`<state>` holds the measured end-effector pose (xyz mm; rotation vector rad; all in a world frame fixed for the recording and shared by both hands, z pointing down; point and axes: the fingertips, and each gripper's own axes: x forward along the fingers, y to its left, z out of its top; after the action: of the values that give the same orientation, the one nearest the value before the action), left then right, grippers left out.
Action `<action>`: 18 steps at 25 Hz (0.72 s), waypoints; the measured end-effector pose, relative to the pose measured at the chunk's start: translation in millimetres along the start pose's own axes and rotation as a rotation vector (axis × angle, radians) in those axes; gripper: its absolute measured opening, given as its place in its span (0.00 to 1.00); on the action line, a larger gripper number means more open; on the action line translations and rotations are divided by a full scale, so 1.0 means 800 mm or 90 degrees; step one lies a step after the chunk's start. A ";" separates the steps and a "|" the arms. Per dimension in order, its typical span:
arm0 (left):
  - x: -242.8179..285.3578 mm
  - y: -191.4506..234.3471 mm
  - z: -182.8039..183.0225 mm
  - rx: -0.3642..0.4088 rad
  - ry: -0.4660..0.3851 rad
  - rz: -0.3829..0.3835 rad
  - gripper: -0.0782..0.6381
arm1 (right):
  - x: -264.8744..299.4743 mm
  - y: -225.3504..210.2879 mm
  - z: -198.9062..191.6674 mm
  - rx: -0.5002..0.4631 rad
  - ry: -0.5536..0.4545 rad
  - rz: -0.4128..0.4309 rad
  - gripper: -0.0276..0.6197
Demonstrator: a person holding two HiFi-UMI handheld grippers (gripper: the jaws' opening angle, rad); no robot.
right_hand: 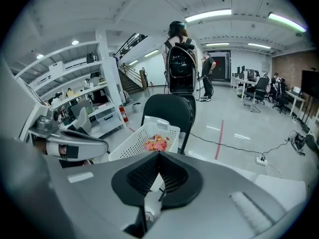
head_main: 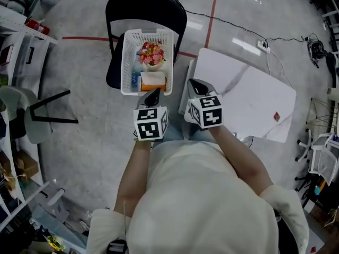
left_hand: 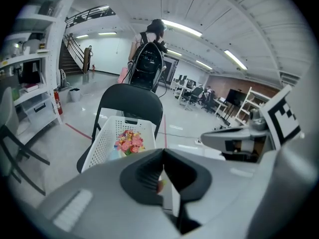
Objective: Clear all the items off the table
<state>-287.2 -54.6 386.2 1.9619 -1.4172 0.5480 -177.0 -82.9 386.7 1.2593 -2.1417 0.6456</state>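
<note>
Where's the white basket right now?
Head view, upper centre: the white basket sits on the black chair, left of the white table, just beyond the left gripper.

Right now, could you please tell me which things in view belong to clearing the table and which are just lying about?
Job: white table, small red item on it, white basket on the black chair, flowers inside.
Lying about: power strip, fire extinguisher.

Left claw [head_main: 153, 96] and right claw [head_main: 197, 87] closed, empty
</note>
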 end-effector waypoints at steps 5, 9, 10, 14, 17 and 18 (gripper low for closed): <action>-0.005 -0.035 -0.003 0.020 0.002 -0.012 0.12 | -0.037 -0.014 -0.009 0.011 -0.017 0.007 0.04; -0.004 -0.061 -0.002 0.037 0.005 -0.022 0.12 | -0.058 -0.035 -0.015 0.026 -0.026 0.000 0.04; -0.003 -0.068 -0.002 0.039 0.005 -0.025 0.12 | -0.063 -0.040 -0.017 0.031 -0.028 -0.003 0.04; 0.003 -0.100 -0.002 0.050 0.006 -0.051 0.12 | -0.084 -0.065 -0.026 0.048 -0.036 -0.015 0.04; 0.010 -0.127 -0.002 0.039 0.007 -0.079 0.12 | -0.099 -0.083 -0.034 0.054 -0.039 -0.022 0.04; 0.012 -0.135 -0.001 0.035 0.007 -0.083 0.12 | -0.104 -0.090 -0.037 0.057 -0.040 -0.024 0.04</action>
<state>-181.8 -38.0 364.9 2.0747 -1.2696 0.5416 -73.3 -43.6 360.0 1.3818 -2.1554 0.7021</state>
